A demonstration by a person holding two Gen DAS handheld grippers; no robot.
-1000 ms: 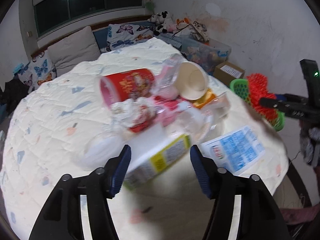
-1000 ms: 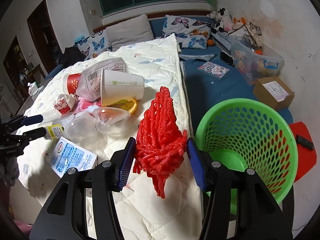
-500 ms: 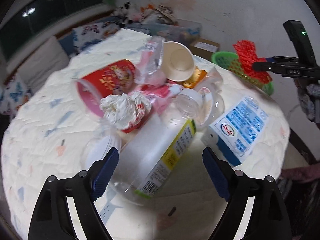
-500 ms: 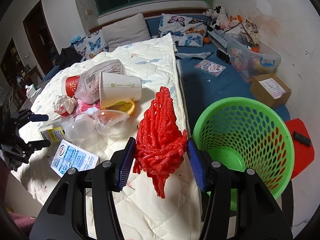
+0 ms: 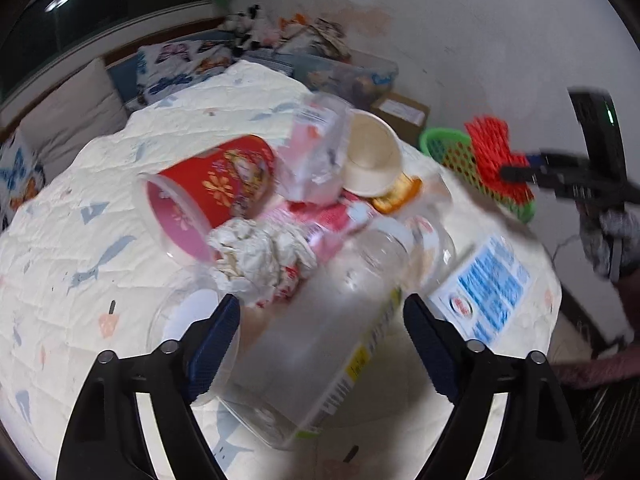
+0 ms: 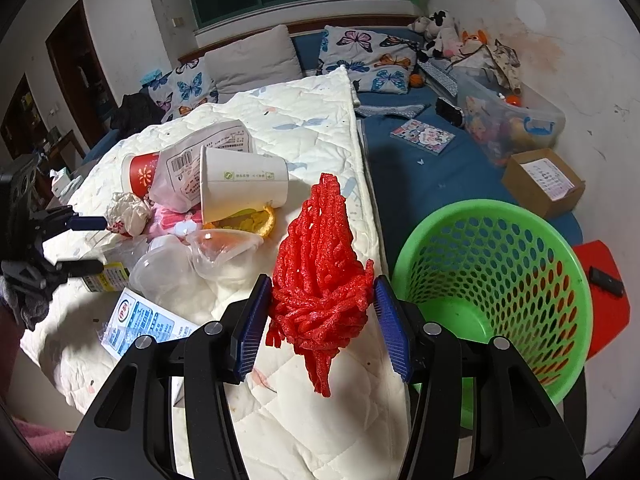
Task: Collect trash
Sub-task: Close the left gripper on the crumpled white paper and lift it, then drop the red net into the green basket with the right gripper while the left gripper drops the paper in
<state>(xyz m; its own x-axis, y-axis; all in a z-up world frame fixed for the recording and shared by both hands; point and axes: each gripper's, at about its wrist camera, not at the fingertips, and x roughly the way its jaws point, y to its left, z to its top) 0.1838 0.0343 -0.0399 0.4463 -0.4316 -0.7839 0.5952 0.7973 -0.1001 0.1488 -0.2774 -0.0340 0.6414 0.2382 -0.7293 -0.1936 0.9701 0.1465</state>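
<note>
The bed (image 6: 320, 128), spread with a pale quilt, serves as the sorting surface: all the trash sits heaped near its foot corner, within reach of both hands. Just beside that corner stands the green basket (image 6: 496, 276), low and open-topped, evidently the place the rubbish is meant to go.

On the quilt lie 2 cups on their sides, a red cup (image 5: 216, 188) and a white paper cup (image 6: 244, 184), with a clear plastic bottle (image 5: 320, 340) pointing toward the left hand, a blue printed packet (image 5: 488, 284) beside it and a crumpled wrapper (image 5: 260, 260) behind.

The right tongs (image 6: 322, 308) grip a red foam net (image 6: 320, 264), held above the bed edge next to the basket (probably ready to drop in).

The left tongs (image 5: 320, 344) are closing around the bottle, pads not yet pressing it; it lies between them.
</note>
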